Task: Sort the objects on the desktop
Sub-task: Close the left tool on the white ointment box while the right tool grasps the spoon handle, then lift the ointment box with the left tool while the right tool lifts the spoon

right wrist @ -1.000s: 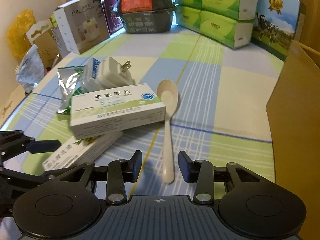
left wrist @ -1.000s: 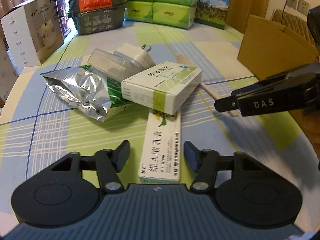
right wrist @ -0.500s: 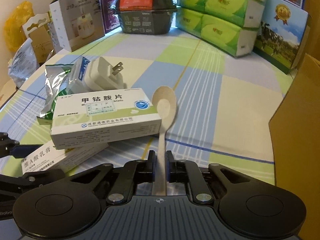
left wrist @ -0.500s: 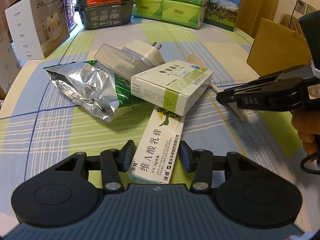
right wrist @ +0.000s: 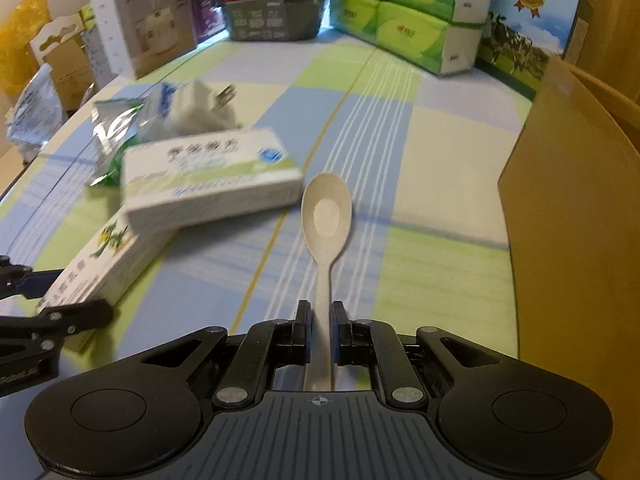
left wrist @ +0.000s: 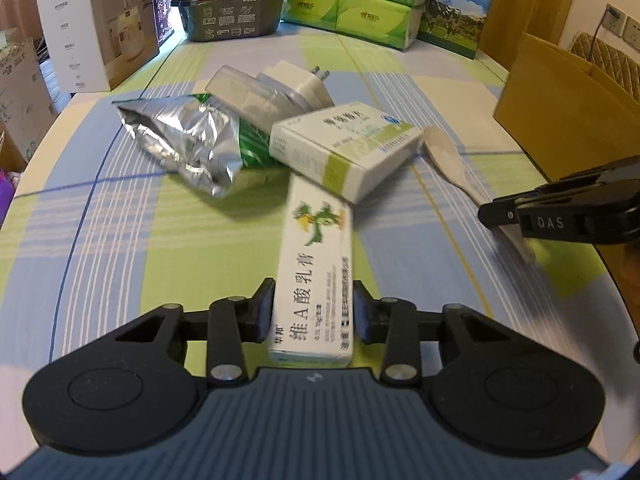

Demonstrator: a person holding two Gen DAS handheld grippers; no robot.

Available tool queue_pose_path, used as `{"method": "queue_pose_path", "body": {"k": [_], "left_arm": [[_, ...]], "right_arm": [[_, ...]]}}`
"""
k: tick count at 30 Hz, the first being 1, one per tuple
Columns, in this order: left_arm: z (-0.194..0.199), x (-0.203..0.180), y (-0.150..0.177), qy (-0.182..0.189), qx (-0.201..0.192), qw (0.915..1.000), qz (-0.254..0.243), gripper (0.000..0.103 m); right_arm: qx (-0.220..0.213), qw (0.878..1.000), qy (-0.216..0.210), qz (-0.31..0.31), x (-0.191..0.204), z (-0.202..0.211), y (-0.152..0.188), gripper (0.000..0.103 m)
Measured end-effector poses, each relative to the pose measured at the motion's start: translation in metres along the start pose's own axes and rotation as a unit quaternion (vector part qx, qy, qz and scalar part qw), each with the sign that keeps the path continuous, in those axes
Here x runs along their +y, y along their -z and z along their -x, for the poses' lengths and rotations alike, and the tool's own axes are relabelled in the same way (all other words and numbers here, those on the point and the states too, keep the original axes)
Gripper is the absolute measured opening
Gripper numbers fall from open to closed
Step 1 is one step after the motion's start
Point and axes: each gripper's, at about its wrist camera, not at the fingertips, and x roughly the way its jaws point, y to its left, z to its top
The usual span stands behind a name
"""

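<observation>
- Ointment box [left wrist: 316, 280], long and white, is bracketed near its end by the left claw [left wrist: 314, 312]; whether the pads press it cannot be told.
- Its far end is tucked under a green-and-white medicine box [left wrist: 344, 144] mid-desk.
- A beige spoon [right wrist: 326, 220] is pinched at the handle by the right claw [right wrist: 320, 336], bowl pointing toward the far edge.
- A crumpled foil pouch [left wrist: 188, 148] and a white plug adapter [left wrist: 296, 84] are seen behind the boxes.
- A cardboard box [right wrist: 572, 208] stands at the desk's [right wrist: 440, 160] right edge.

Checked tablecloth [left wrist: 120, 264], wall sockets [left wrist: 618, 28]
</observation>
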Motion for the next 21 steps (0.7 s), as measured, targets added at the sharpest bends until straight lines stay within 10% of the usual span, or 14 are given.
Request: {"method": "queue_pose_path", "body": {"k": [17,21], "left_arm": [[0.067,-0.018,0.078,0.023,-0.008,0.9996,0.015,0.033],[0.064,-0.012,0.074,0.023,-0.012,0.9992,0.029,0.034]], "right_arm": [[0.006,0.998,-0.056,-0.011,0.039,0.066,0.088,0.009],[-0.018,0.998,-0.056,-0.016,0.038,0.066,0.085,0.045]]}}
